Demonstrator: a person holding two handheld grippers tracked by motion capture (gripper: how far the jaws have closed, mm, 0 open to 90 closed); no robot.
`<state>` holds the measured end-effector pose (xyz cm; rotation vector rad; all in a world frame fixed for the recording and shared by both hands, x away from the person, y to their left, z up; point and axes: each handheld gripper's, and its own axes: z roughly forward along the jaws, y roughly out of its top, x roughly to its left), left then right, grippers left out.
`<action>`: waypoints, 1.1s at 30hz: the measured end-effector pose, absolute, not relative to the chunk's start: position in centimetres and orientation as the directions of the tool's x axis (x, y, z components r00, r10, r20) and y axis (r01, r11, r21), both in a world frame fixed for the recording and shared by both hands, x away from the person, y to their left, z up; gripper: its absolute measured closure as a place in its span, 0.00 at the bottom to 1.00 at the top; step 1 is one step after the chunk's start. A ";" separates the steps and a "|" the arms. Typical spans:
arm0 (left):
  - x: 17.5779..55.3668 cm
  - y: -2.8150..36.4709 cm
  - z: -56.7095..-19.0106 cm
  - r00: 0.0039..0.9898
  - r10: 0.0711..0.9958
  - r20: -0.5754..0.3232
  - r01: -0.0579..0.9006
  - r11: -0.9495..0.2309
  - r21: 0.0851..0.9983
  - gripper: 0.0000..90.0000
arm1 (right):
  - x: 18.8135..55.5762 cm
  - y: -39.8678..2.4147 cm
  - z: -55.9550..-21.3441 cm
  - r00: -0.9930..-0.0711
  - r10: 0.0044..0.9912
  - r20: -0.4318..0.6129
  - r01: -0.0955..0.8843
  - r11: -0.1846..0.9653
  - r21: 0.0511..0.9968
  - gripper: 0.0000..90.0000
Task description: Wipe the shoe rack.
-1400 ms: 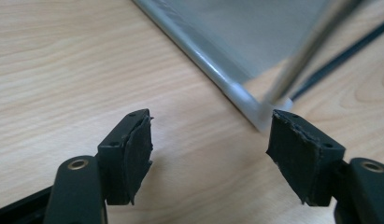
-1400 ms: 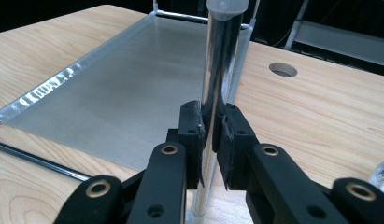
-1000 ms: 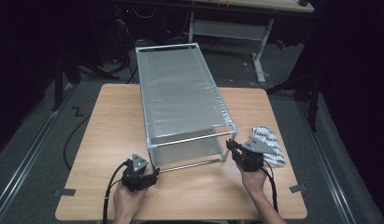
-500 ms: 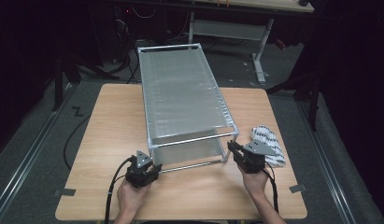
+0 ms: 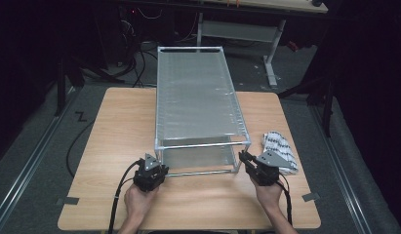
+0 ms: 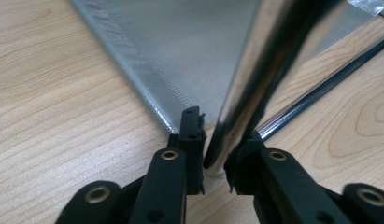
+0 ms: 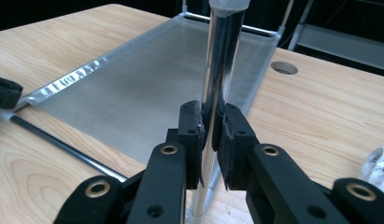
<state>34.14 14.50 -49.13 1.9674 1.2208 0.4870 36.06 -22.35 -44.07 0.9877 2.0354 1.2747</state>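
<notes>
A silver two-tier mesh rack (image 5: 198, 97) stands lengthwise on the wooden table (image 5: 115, 131). At its near left corner, my left gripper (image 5: 157, 165) has just been closing its jaws, and they now grip the rack's front left leg (image 6: 255, 70), the chrome tube sitting between the pads (image 6: 192, 135). My right gripper (image 5: 243, 157) is shut on the front right leg (image 7: 220, 56), clamped low on the tube in the right gripper view (image 7: 210, 112). The lower mesh shelf (image 7: 147, 98) lies just behind both legs.
A white cloth with a dark pattern (image 5: 281, 148) lies on the table right of the rack, close to my right hand. A cable hole (image 7: 284, 68) sits in the tabletop beyond the rack. Another desk frame (image 5: 237, 29) stands behind the table.
The left gripper has edged up to the front left leg and closed on it. The rack's far end has swung to the right. The right gripper has kept its hold.
</notes>
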 end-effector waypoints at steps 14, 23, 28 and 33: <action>34.5 15.0 -49.1 0.467 0.882 -0.057 0.592 -0.264 0.762 0.89 | 35.4 -22.4 -44.0 -0.612 0.790 -0.028 0.302 0.266 0.915 0.82; 34.5 15.1 -49.1 0.470 0.881 -0.051 0.590 -0.271 0.761 0.89 | 34.9 -23.7 -44.4 -0.615 0.788 0.021 0.332 0.235 0.914 0.74; 34.2 15.5 -49.1 0.468 0.882 -0.050 0.592 -0.271 0.759 0.89 | 34.3 -25.1 -44.9 -0.626 0.778 0.057 0.349 0.214 0.913 0.80; 33.8 16.1 -49.1 0.464 0.885 -0.052 0.593 -0.266 0.760 0.89 | 34.7 -26.1 -45.4 -0.606 0.792 0.077 0.373 0.197 0.907 0.86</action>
